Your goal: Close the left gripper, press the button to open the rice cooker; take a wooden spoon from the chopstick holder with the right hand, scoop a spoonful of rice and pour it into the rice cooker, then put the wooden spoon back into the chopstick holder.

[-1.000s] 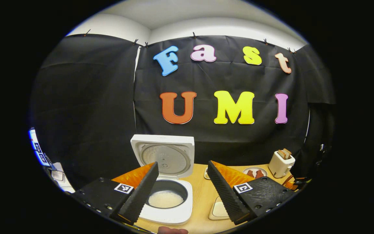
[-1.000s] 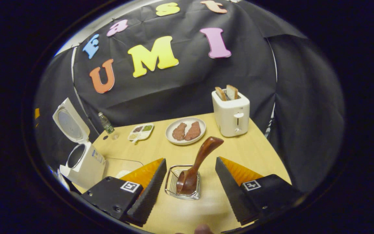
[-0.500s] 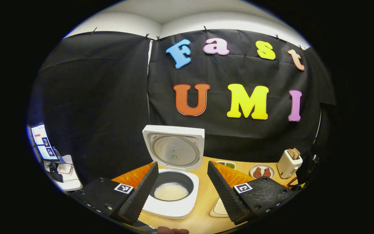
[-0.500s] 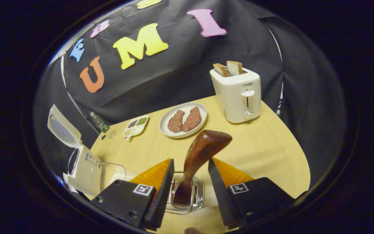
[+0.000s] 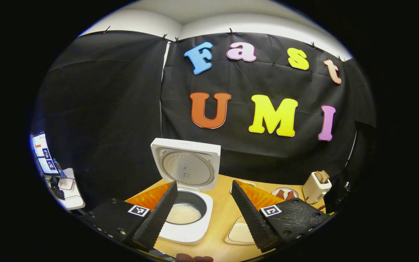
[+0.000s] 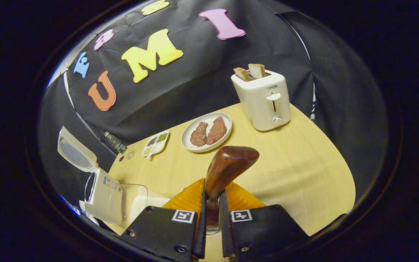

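Rice cooker [image 5: 186, 203] lid up: done | my right gripper [image 6: 212, 214] clamps wooden spoon [image 6: 227, 169] handle | my left gripper [image 5: 202, 207] spread wide; scoop, pour, return remain

chopstick holder [image 6: 213, 228] mostly hidden behind jaws

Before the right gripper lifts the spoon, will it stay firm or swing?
The spoon looks like solid wood, so probably stiff. The fingers pinch its narrow neck while the thick handle end stands above, so it may pivot. Its glossy surface could slip a little.
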Motion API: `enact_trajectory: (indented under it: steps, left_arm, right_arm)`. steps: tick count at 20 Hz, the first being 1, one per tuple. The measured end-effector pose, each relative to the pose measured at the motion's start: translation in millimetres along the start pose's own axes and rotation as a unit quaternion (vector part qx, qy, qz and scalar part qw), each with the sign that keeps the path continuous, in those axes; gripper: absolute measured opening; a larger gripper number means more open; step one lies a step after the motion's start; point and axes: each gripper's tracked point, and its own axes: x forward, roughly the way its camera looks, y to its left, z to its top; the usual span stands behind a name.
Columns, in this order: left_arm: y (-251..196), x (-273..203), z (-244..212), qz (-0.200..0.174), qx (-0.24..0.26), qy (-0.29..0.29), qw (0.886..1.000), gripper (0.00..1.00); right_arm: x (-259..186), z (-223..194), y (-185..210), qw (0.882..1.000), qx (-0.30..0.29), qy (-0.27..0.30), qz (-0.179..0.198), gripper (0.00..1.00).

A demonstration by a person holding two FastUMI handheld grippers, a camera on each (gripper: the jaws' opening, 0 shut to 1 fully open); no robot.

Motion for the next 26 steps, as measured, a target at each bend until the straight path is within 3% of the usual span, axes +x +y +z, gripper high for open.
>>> enact_trajectory:
  steps: [4,9,14,21,26]
  left_arm:
    - [7,-2,1,-0.017,0.003,-0.005,1.0,0.95]
    - [39,-11,7,-0.04,0.016,-0.031,0.999,0.95]
    - [85,-21,15,-0.065,0.039,-0.068,0.995,0.95]
    - [144,-29,1,-0.135,0.047,-0.08,0.986,0.94]
    - [180,-32,4,-0.125,0.025,-0.083,0.988,0.95]
  right_arm:
    - [-25,9,12,1.0,-0.013,-0.021,-0.006,0.19]
    - [-74,53,37,0.993,-0.056,-0.097,-0.042,0.14]
    - [-123,73,108,0.984,-0.083,-0.146,-0.053,0.13]
    - [-125,26,222,0.976,-0.154,-0.146,-0.052,0.13]
    - [-74,-23,242,0.977,-0.182,-0.091,-0.069,0.13]
